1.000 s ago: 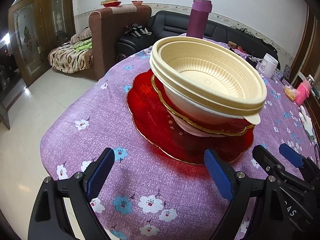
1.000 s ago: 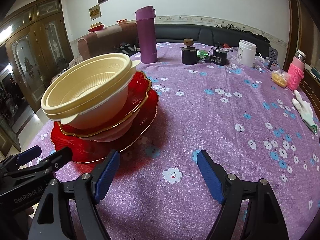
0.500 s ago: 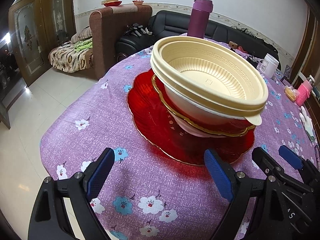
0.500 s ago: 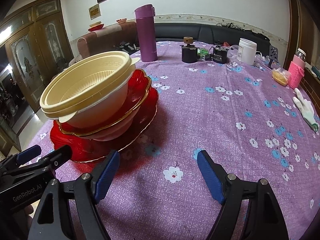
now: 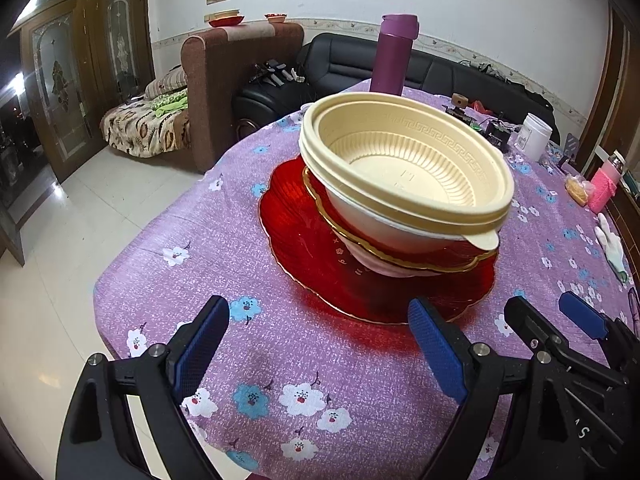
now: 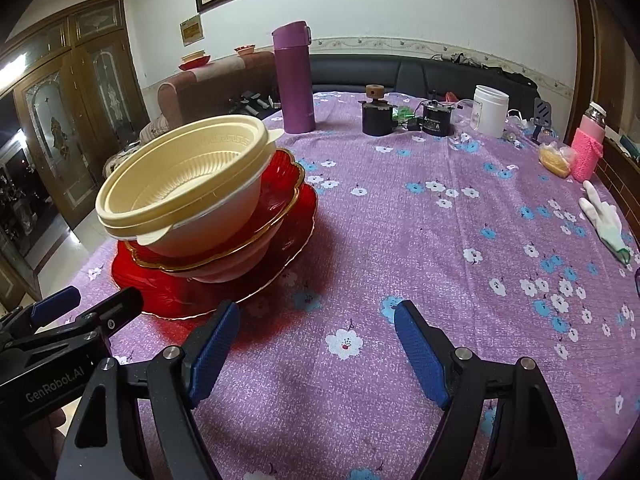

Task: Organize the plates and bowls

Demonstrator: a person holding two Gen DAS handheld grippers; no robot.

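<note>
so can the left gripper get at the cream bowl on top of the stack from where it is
Probably yes. The left gripper is open and empty, the cream bowl sits on top, and only bare tablecloth lies between.

One stack at the tabletop's near-left edge: wide red plate flat at bottom, pink bowl on it, gold-rimmed red scalloped plate next, cream bowls nested on top, upright, tilted slightly.
</note>
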